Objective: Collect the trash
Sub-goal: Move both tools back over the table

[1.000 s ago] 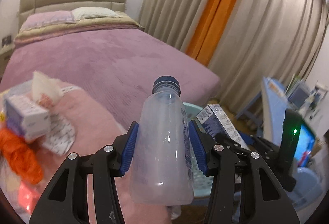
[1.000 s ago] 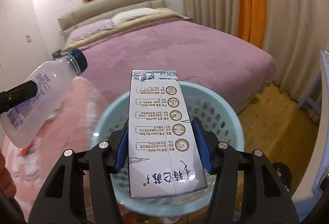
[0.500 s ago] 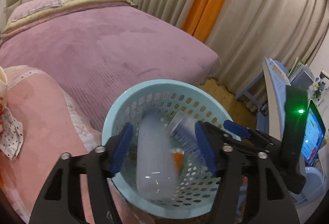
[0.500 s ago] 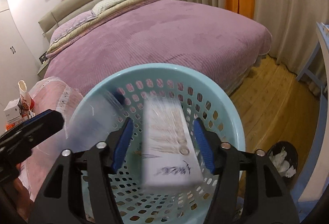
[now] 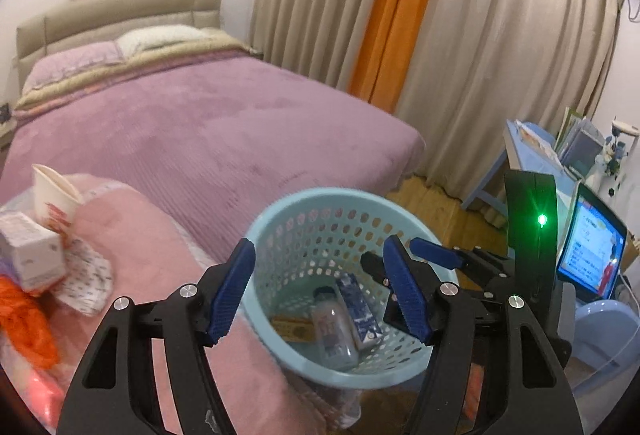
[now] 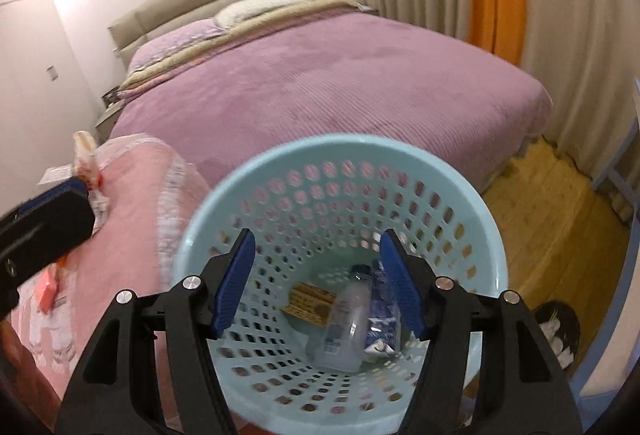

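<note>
1. Left wrist view: the left gripper (image 5: 320,291) hangs over a pale blue perforated basket (image 5: 280,207), its blue pads spread apart with nothing between them; its jaws have just been opening.
2. Down in the basket's bottom lie a clear plastic bottle (image 5: 334,331) with a dark cap, a blue and white carton (image 5: 358,309) touching it on the right, and a flat tan packet (image 5: 294,327) just to its left.
3. The right gripper (image 5: 400,255) reaches in from the right, its blue tips over the basket's far right rim.
4. The basket stands against the right edge of a pink cloth-covered surface (image 5: 132,235). At that surface's left edge sit a paper cup (image 5: 52,191), a small white box (image 5: 30,255), a dotted wrapper (image 5: 86,281) and something crumpled and orange (image 5: 24,319).
5. Behind is a bed (image 5: 192,131) with a mauve cover; a lit screen (image 5: 590,251) stands at the right.
6. Right wrist view: the right gripper (image 6: 318,281) is directly above the basket (image 6: 400,151), pads wide apart and empty; its jaws have just been opening too.
7. Between its fingers, at the basket's bottom, the bottle (image 6: 344,323) lies tilted, the carton (image 6: 380,315) pressed against its right side, the tan packet (image 6: 310,301) to the left.
8. One tip of the left gripper (image 6: 44,223) pokes in from the left edge, above the pink surface (image 6: 128,235).
9. Wooden floor (image 6: 552,235) shows to the basket's right.
</note>
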### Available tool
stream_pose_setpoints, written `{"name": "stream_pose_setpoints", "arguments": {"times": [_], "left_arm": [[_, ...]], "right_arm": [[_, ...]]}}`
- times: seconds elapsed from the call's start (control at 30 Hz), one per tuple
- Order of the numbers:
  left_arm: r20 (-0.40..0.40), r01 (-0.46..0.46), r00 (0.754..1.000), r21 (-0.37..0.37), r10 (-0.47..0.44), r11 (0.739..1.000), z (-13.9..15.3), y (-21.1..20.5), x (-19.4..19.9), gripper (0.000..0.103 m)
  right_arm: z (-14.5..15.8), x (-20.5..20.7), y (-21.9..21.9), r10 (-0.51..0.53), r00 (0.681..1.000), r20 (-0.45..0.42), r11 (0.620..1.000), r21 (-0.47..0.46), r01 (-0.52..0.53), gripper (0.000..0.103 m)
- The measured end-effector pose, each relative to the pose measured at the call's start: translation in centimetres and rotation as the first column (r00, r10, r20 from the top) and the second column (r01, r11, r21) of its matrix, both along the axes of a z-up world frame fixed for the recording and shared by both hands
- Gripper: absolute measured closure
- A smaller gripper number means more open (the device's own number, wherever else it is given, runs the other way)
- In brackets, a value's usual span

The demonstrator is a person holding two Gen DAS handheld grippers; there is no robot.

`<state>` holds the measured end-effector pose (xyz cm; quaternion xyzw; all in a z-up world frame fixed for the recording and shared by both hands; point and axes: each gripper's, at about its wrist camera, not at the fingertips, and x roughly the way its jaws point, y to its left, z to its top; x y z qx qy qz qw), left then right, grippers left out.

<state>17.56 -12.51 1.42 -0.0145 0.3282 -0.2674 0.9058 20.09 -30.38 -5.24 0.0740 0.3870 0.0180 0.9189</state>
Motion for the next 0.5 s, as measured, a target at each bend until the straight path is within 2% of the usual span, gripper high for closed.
{"name": "stream_pose_setpoints", "arguments": {"times": [0.13, 0.27, 0.5], "left_arm": [[0.056, -0.041, 0.998, -0.023, 0.042, 0.999, 2.1, 2.9, -1.4, 0.038], [0.102, -0.103, 0.989, -0.014, 0.104, 0.995, 3.7, 6.5, -2.4, 0.038], [0.144, -0.272, 0.953, 0.008, 0.268, 0.962, 5.3, 15.7, -3.6, 0.038]], "right_arm": [[2.1, -0.7, 2.3, 0.058, 0.997, 0.052, 0.998, -0.007, -0.057, 0.042], [4.6, -1.2, 5.4, 0.132, 0.984, 0.116, 0.991, -0.007, -0.132, 0.042], [8.2, -0.3, 11.0, 0.254, 0.948, 0.194, 0.966, -0.01, -0.257, 0.042]]}}
